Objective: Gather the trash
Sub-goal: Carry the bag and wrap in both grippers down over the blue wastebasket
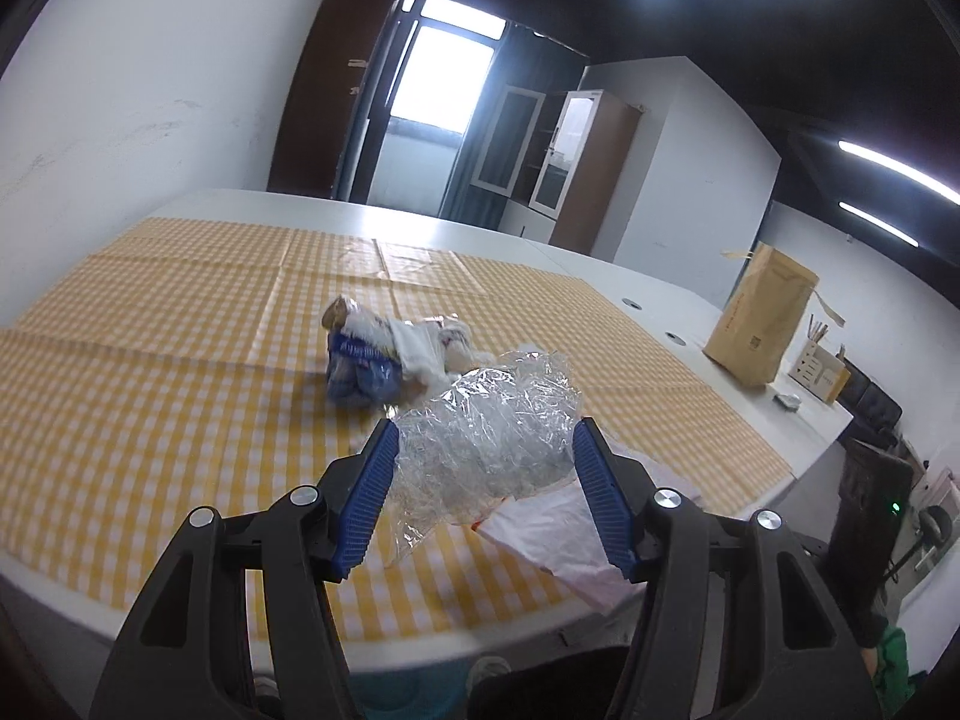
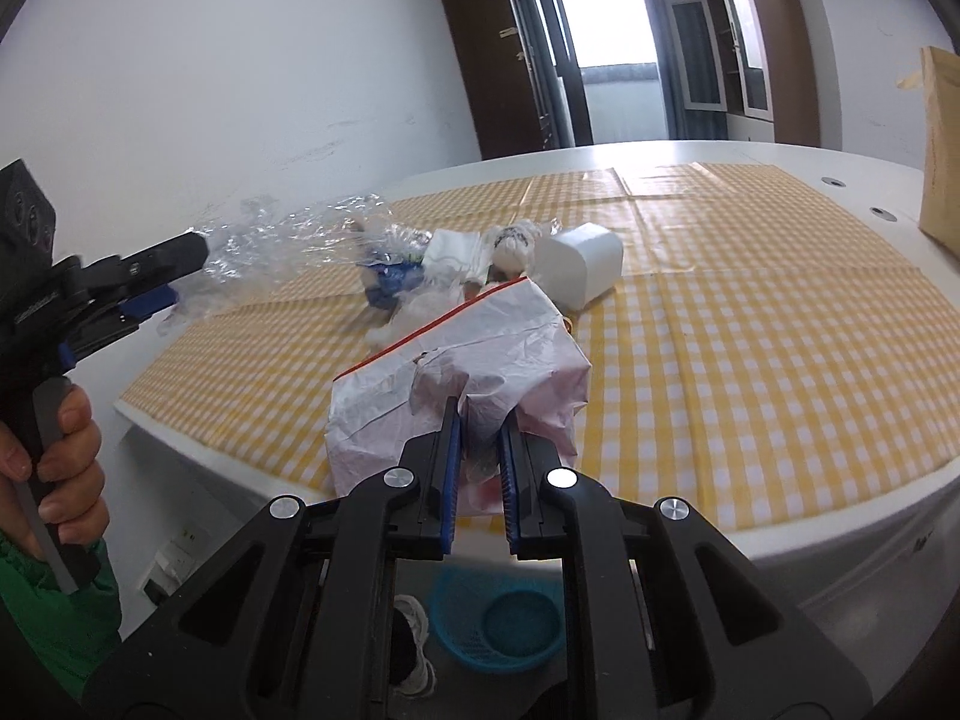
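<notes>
While the right tongs (image 2: 480, 450) pinch the crumpled white bag (image 2: 462, 372) at its gathered edge, the left tongs (image 1: 486, 462) clamp the light, springy clear wrap (image 1: 486, 438) above the tabletop (image 2: 750, 330); remaining wrappers (image 1: 384, 354) lie beyond, soft and easily pinched.

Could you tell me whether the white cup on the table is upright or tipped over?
Tipped over: the white cup lies on its side on the tablecloth.

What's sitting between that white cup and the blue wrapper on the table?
In the right wrist view, crumpled white tissue and a tied white wad lie between the white cup and blue wrapper.
</notes>
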